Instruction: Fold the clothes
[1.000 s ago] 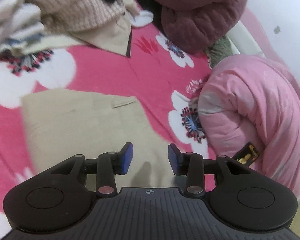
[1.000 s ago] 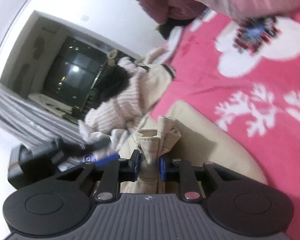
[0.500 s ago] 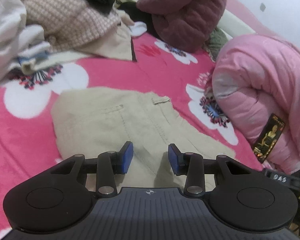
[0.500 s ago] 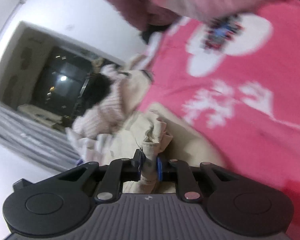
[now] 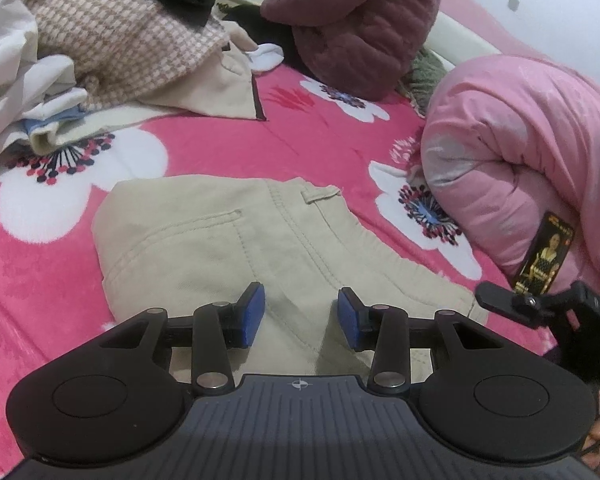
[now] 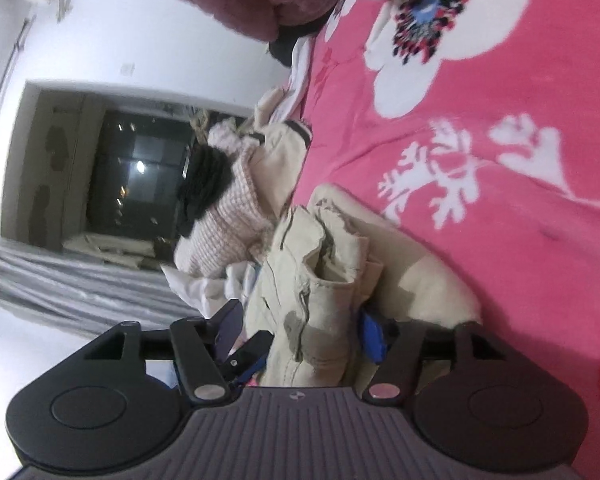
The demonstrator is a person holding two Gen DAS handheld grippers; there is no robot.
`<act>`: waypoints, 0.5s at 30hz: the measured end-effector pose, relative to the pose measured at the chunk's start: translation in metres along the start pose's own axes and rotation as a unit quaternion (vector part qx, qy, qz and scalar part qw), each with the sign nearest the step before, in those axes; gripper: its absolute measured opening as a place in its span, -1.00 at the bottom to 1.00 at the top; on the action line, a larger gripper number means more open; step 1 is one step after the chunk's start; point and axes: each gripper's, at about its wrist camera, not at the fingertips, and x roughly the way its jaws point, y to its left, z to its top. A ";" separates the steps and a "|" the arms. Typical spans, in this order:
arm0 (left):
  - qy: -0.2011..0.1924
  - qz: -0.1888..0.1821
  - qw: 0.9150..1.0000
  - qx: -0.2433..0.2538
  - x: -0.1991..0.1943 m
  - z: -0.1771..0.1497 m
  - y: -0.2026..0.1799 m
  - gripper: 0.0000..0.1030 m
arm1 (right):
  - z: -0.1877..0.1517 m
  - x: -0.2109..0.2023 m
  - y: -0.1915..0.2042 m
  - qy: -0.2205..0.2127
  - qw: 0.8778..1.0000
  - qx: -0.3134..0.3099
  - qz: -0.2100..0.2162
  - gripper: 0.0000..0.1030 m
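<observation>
Beige trousers (image 5: 228, 240) lie folded on the pink flowered bedspread (image 5: 300, 140), back pocket and belt loop facing up. My left gripper (image 5: 300, 314) hovers just over their near edge, open, with nothing between its blue pads. In the right wrist view, my right gripper (image 6: 300, 328) stands open with its fingers wide apart. A bunched end of the beige trousers (image 6: 316, 280) still sits between them, touching the right blue pad (image 6: 374, 338). Part of the right gripper (image 5: 540, 304) shows at the right edge of the left wrist view.
A rolled pink quilt (image 5: 520, 152) lies to the right. A maroon padded jacket (image 5: 360, 28) sits at the back. At the back left is a heap of clothes: a checked knit (image 5: 124, 36), white garments (image 5: 8, 40) and a cream piece (image 5: 224, 88). A dark window (image 6: 140, 168) shows beyond.
My right gripper, shut on the bunched trouser end before, has opened. The left gripper has drawn back, so more of the trousers shows; its fingers stay open.
</observation>
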 end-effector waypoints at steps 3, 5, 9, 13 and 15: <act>-0.005 0.004 1.000 0.015 0.001 -0.003 -0.003 -0.22 | -0.003 0.013 0.013 0.012 0.998 -0.044 -0.046 -0.02; -0.007 0.006 1.000 0.021 0.001 -0.004 -0.003 -0.21 | -0.010 0.016 0.028 0.007 0.992 -0.096 -0.080 -0.44; -0.005 -0.009 1.000 0.016 0.001 -0.005 -0.001 -0.21 | -0.027 0.005 0.062 -0.016 0.977 -0.197 -0.081 -0.58; -0.002 -0.023 1.000 0.012 0.001 -0.006 0.001 -0.21 | -0.030 -0.002 0.036 -0.016 0.983 -0.161 -0.091 -0.59; -0.002 -0.027 0.999 0.021 0.004 -0.008 -0.004 -0.21 | -0.026 -0.004 0.003 -0.016 0.993 -0.086 -0.075 -0.62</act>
